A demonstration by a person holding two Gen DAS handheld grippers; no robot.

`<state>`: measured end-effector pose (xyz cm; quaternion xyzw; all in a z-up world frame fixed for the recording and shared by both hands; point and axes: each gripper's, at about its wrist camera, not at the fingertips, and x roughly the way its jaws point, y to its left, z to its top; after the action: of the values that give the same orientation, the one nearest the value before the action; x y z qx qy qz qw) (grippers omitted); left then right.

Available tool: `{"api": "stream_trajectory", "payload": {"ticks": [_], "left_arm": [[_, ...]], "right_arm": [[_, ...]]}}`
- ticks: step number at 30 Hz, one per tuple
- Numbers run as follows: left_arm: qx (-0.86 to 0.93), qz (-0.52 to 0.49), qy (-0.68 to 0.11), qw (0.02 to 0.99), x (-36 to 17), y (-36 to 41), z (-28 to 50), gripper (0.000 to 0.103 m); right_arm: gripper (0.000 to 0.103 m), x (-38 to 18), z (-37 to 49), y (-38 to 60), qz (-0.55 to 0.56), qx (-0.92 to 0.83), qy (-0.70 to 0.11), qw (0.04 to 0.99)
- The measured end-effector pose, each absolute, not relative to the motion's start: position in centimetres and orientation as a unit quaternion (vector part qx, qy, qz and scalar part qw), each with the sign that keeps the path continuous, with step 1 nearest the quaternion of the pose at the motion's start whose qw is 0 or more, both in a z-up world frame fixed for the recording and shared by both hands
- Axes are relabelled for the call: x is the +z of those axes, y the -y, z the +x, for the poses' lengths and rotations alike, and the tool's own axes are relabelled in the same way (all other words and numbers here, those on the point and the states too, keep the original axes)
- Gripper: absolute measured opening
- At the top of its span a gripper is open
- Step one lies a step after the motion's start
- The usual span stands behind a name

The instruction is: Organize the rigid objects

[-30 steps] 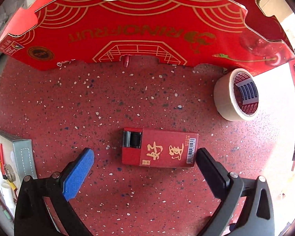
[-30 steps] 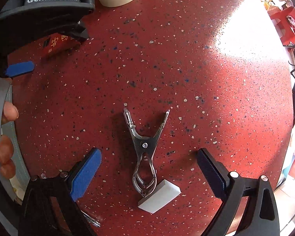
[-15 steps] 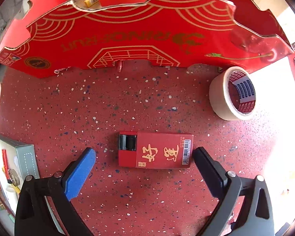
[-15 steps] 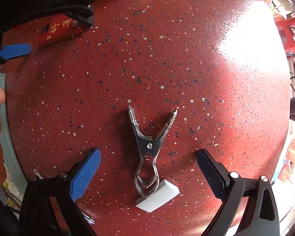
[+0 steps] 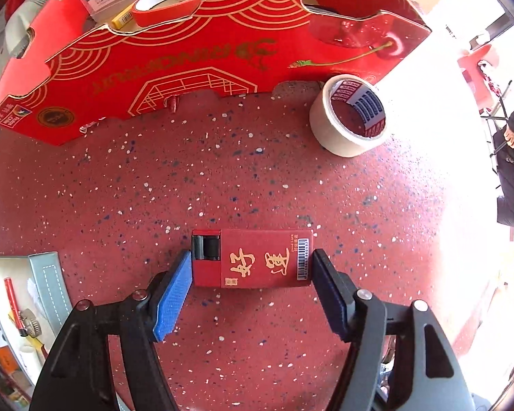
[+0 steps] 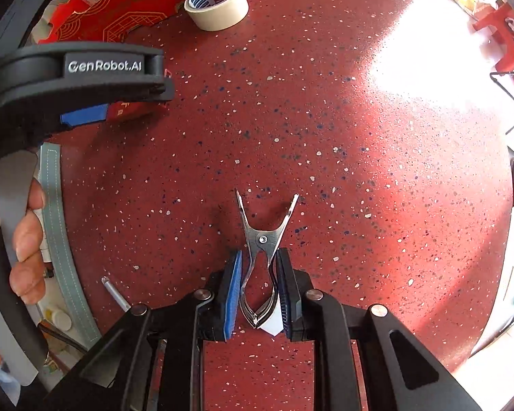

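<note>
Flat box (image 5: 253,263): on the desk (image 5: 188,178), lying crosswise between the left gripper's fingers (image 5: 173,296), one end at each.
Tape roll (image 5: 347,116): ahead and right of those fingers, just beside the open carton (image 5: 174,65).
Open carton: farthest ahead; second tape roll (image 5: 169,5) inside.
Metal clip (image 6: 262,257): between the right gripper's fingers (image 6: 232,294), handles pointing ahead; small block (image 6: 271,325) at its near end.

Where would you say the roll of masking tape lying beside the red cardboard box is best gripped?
Grip the masking tape roll across one wall, coming from above with one finger in its open core and one outside. It lies flat, hole upward, and the whole roll looks wider than the left gripper opens.
</note>
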<state>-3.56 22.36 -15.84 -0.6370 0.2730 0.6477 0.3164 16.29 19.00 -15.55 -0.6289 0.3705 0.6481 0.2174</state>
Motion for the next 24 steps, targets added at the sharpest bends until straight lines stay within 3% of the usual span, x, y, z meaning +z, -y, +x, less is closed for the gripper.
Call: {"api": "stream_trajectory", "payload": {"ticks": [7,18,24], "left_arm": [[0.645,-0.629,-0.268,0.342,-12.5,-18.2,-0.8,0.072],[0.621,-0.607,-0.286,0.405,-6.5,-10.9,6.8,0.072],[0.612,-0.599,-0.298,0.423,-5.6,-7.7,6.2,0.072]], "right_arm": [[0.021,-14.0,19.4,-19.2,-0.598,0.642,-0.425,0.223],[0.021,-11.4,21.7,-15.8,-0.601,0.645,-0.416,0.225],[0.021,-10.5,21.6,-13.2,-0.598,0.647,-0.418,0.221]]}}
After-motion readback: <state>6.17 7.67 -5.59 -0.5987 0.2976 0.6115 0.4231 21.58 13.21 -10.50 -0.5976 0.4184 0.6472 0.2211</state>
